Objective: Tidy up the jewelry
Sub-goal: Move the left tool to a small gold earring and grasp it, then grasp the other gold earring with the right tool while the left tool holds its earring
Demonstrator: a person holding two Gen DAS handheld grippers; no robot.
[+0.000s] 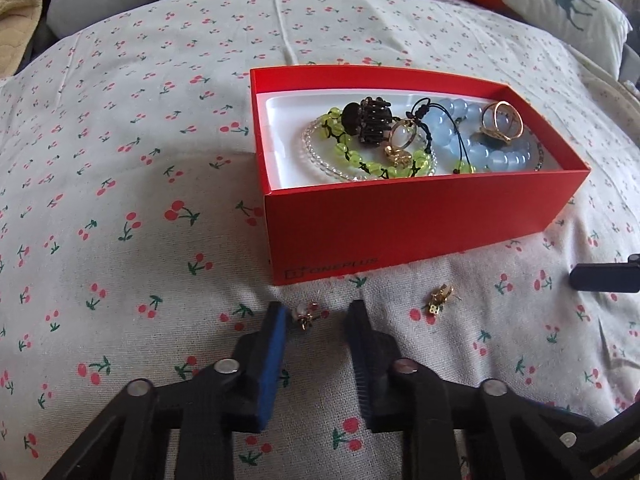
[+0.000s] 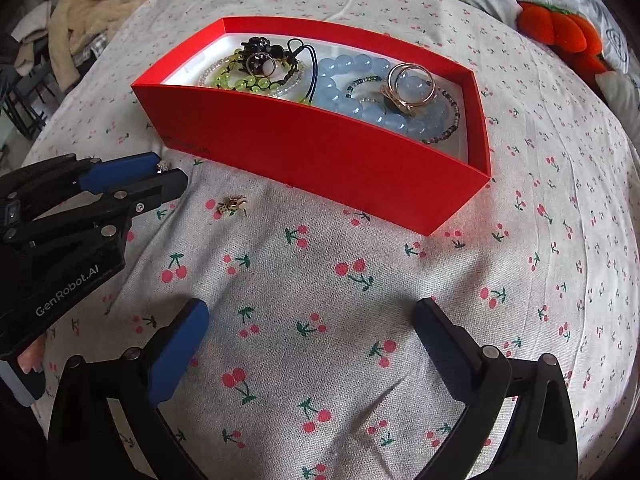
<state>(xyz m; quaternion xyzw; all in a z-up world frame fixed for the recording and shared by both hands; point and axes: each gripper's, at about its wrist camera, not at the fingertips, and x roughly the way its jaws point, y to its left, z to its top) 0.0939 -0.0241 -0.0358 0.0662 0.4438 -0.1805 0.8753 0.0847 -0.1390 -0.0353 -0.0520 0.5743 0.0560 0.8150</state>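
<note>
Left claw (image 1: pixel 316 314) straddles a small pearl earring (image 1: pixel 305 317) on the cherry-print bed cover (image 1: pixel 120 160), jaws narrowed, one pad touching; firm grip unclear. Right claw (image 2: pixel 312 320) hangs wide open, empty, near the gold earring (image 2: pixel 232 205). Both pieces lie just outside the red box (image 1: pixel 400 232), likely headed in.

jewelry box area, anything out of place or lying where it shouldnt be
Two small gold pieces lie on the cherry-print cloth outside the red box: a pearl earring between the left gripper fingers, and a gold earring beside it. Everything else sits inside the box.
</note>
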